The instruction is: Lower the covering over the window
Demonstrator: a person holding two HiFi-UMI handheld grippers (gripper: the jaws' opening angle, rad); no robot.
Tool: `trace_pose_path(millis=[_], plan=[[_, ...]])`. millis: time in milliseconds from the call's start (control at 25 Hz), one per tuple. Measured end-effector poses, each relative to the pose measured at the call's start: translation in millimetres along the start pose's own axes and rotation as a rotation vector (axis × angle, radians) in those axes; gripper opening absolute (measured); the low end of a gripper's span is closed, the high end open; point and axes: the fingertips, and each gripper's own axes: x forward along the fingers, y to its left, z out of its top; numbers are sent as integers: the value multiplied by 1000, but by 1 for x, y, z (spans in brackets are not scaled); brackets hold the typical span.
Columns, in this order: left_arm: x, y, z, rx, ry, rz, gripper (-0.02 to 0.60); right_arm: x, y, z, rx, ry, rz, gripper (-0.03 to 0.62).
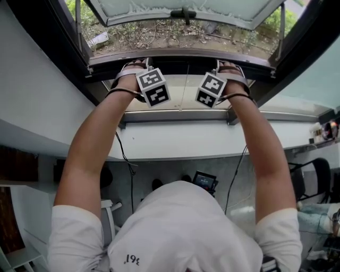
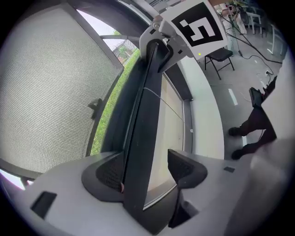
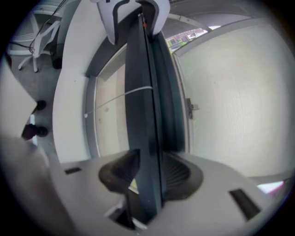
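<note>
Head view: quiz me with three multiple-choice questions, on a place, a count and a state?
1. The left tongs and right tongs sit: A on the floor; B astride the dark bar; C on a chair.
2. Marker cubes in the head view: A one; B four; C two.
3. The window is: A swung open; B shut; C boarded up.
Answers: B, the dark bar runs between both pairs of jaws; C, one per tongs; A, grass shows beneath the swung-out pane.
</note>
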Motion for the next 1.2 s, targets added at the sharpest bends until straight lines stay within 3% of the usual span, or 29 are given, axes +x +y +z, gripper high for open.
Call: trace_pose_path(millis=[360, 520, 680, 1200], plan=[[3, 11, 0, -25, -24, 15, 266, 5, -7, 3, -2, 10, -44, 143], [0, 11, -1, -10, -64, 118, 255, 3, -4, 3, 12, -12, -147, 144], [-4, 16, 3, -90, -156, 207, 256, 0, -5, 2, -1, -53, -174, 152], [-7, 16, 5, -147, -161, 156, 256, -1, -5, 2, -17, -85, -116, 152]])
